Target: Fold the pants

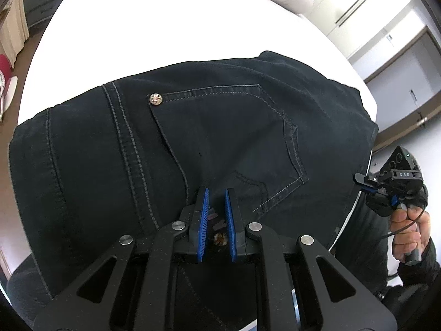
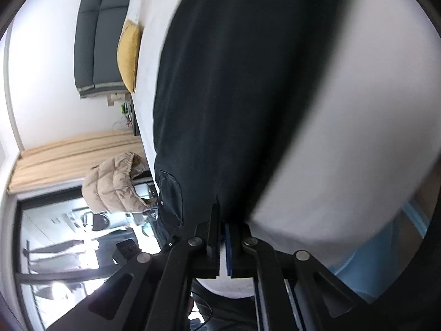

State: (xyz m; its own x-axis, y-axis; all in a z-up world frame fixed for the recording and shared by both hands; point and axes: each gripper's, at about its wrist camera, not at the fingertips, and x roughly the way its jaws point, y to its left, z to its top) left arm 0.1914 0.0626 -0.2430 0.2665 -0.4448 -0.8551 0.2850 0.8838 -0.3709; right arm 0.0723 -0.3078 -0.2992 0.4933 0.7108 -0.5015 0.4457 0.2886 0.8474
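Your left gripper [image 1: 216, 193] gripped the pants [image 1: 193, 138] at six o'clock; your right gripper [image 2: 222, 220] pinched their edge.

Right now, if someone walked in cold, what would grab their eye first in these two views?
The dark pants spread across the white bed, back pocket up with a silver rivet at its corner. The left tongs sit low at the near edge, blue pads narrowly parted over the fabric. In the right wrist view, a yellow cushion stands out beside the bed.
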